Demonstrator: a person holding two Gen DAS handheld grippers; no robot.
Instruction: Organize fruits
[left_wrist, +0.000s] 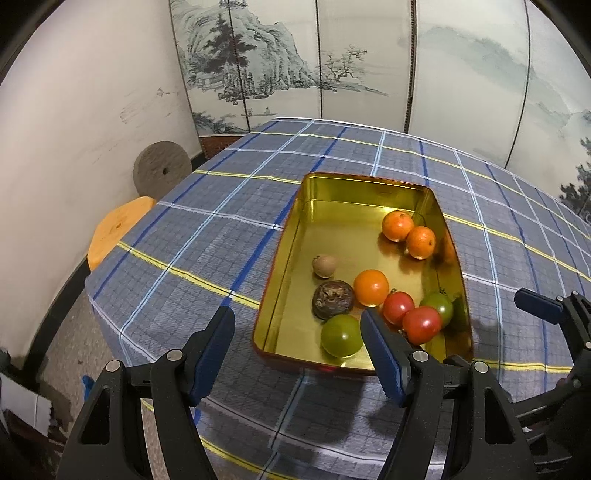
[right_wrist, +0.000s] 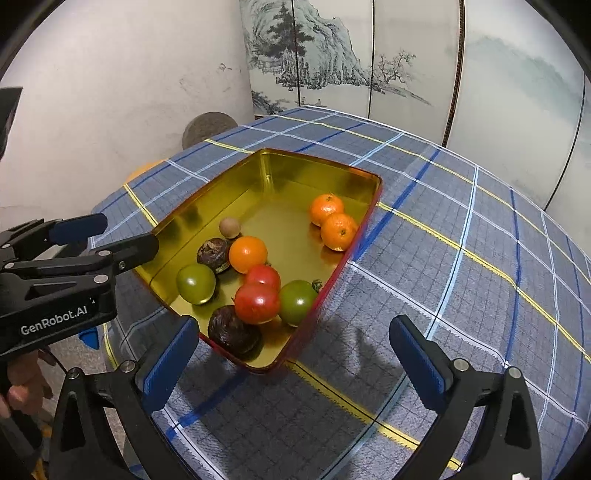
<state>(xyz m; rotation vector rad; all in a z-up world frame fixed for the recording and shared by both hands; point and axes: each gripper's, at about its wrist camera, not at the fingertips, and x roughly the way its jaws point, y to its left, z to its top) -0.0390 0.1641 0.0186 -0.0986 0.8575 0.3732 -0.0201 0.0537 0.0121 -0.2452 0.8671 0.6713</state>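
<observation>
The left gripper (left_wrist: 297, 325), black-framed with blue rubber pads, hangs with its jaws spread wide and nothing between them, poised above the near end of a shallow gold-lined rectangular metal tin (left_wrist: 291, 236). Its right pad (left_wrist: 380, 354) overlaps the tin's near rim in the left wrist view, though contact cannot be judged from this angle. The right gripper (right_wrist: 293, 343), of the same build, is likewise splayed fully apart and empty, held over the tin's near corner and the blue plaid tablecloth (right_wrist: 461, 258) to its right.

All the fruit lies inside the tin. At the near end sit a glossy green tomato (right_wrist: 195, 283), two red tomatoes (right_wrist: 256, 302) touching each other, a second green tomato with a stem (right_wrist: 297, 302) against the right wall, and a dark wrinkled round fruit (right_wrist: 231, 329) in the near corner. Just beyond them rest a smooth orange fruit (right_wrist: 248, 254), another dark wrinkled fruit (right_wrist: 214, 254) and a small tan round fruit (right_wrist: 229, 227). Two dimpled mandarins (right_wrist: 338, 232) touch each other against the far right wall.

Off the table's left edge stand an orange wooden stool (left_wrist: 118, 229) and a grey stone disc (left_wrist: 160, 173) leaning on the white wall; a painted folding screen (left_wrist: 332, 62) closes the far side.
</observation>
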